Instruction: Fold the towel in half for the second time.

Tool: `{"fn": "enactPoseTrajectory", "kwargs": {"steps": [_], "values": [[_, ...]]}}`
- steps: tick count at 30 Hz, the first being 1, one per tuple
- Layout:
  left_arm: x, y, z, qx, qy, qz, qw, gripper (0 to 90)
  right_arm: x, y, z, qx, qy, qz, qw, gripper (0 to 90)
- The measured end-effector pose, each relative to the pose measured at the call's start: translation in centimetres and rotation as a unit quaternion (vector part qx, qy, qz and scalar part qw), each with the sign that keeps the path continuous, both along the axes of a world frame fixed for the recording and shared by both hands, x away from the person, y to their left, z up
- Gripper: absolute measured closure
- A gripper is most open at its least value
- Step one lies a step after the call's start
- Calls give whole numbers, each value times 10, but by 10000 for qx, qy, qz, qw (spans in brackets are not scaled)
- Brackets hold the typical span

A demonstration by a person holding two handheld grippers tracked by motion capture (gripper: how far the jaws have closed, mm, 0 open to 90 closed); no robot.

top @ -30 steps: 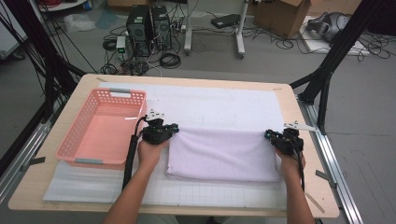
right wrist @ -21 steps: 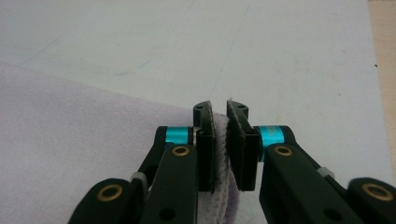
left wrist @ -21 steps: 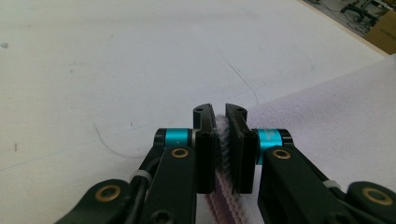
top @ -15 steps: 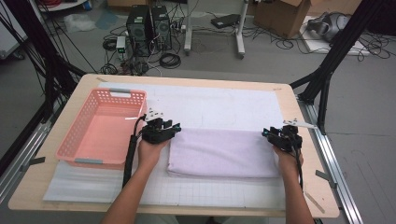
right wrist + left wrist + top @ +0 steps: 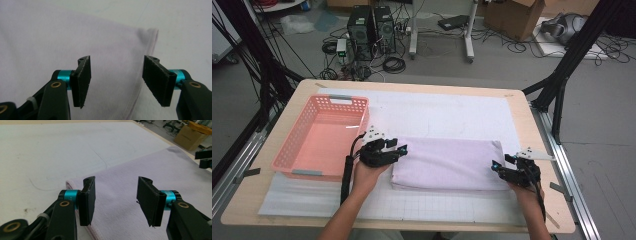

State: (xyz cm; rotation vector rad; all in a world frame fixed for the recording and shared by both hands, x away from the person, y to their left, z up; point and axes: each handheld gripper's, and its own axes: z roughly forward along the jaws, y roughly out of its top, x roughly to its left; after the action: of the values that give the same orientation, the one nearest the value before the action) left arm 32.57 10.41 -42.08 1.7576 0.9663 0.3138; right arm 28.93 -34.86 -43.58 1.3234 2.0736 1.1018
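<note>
A: Where do we stand with the towel [image 5: 446,163]?

B: It lies folded flat on the table [image 5: 512,107], long axis running from our left claw [image 5: 396,151] across to our right claw [image 5: 501,169]. Each claw sits at one short end, so neither hand is nearer; we hold the towel between us, so to speak, without holding it.

A: So nothing gripped?

B: Nothing. Both claws have just been opening. In the left gripper view the left claw [image 5: 115,200] stands about half open, its pads apart over the towel's [image 5: 140,172] near corner, cloth below the gap but not pinched. In the right gripper view the right claw [image 5: 116,80] is likewise spread, with the towel's [image 5: 62,45] hemmed edge running beneath, closer to its right-hand pad.

A: And which way does the cloth lie from each?

B: Ahead of and beneath both. From the left claw it stretches away to the right; from the right claw, away to the left. The basket [image 5: 319,135] is just beside the left claw, on its outer side (empty, as far as we can see).

A: What does the next move turn on?

B: We judge it turns on that long axis: any further fold or lift wants both ends taken together, square to it.
</note>
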Motion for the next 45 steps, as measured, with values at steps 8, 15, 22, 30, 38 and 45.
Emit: {"fn": "enactPoseTrajectory", "kwargs": {"steps": [8,15,22,30,38,45], "values": [[-13,6,-6,-141,-14,5,9999,435,-9,-15,-10,-54,264,-327,9991,399],[-32,7,-10,-145,-207,-66,9997,276,-28,-9,6,216,-248,-42,9994,321],[-47,9,-12,104,-146,-241,9995,494,-42,-6,10,186,-427,-20,9989,285],[-52,-1,-28,872,233,-509,9946,746,-40,-6,7,295,-370,-28,9989,286],[-59,7,-27,876,320,-601,9938,784,-41,-10,8,313,-401,-77,9987,286],[-57,14,-23,273,-71,-318,9991,375,-44,-11,13,306,-499,-49,9983,276]]}}
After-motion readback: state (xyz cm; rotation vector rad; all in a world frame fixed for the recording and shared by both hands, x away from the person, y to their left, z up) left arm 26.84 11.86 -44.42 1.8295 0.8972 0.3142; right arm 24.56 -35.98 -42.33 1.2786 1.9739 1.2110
